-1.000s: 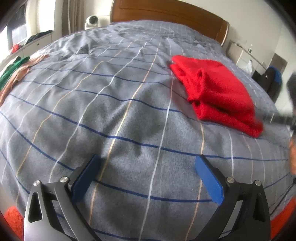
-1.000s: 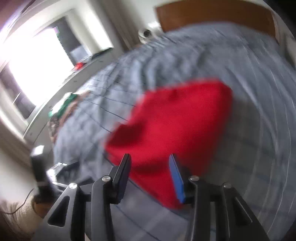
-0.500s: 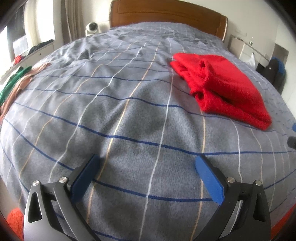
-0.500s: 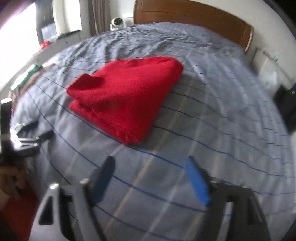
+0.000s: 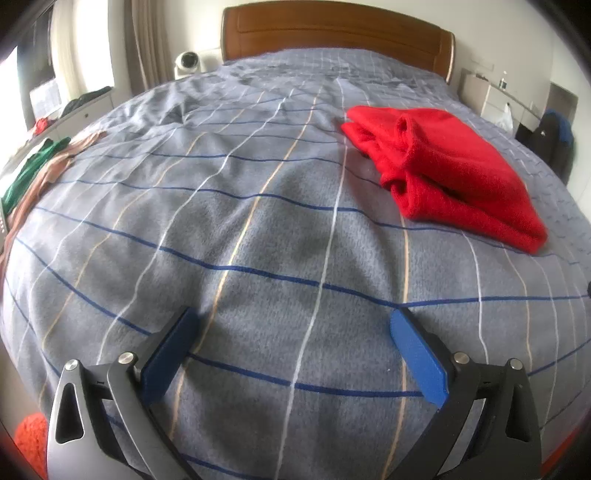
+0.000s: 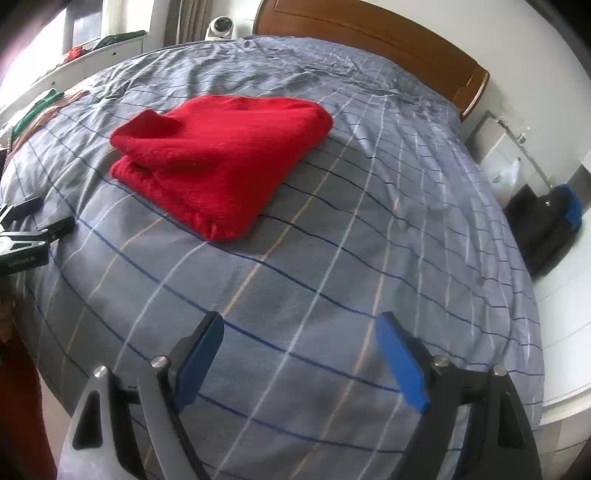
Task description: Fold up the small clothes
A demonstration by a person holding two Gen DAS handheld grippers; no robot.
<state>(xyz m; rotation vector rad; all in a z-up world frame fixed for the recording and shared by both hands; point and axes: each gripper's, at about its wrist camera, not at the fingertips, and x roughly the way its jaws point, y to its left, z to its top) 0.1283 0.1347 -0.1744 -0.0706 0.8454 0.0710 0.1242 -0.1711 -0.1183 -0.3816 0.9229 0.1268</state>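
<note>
Red garment (image 6: 221,162), folded, lying released on bedspread (image 5: 258,240); right gripper (image 6: 299,354) now withdrawn and spread empty, left gripper (image 5: 291,350) likewise; fold apparently complete.

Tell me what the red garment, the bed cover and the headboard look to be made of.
Red garment: thick knit or fleece, judging by its fuzzy matte surface and bulky folded edges. Bed cover: soft brushed fabric, grey, matte and slightly napped, with thin stripes. Headboard: wood or wood veneer, brown with a smooth, faintly glossy finish.

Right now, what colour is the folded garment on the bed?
Solid red, no pattern. The folded garment shows best in the right wrist view.
</note>
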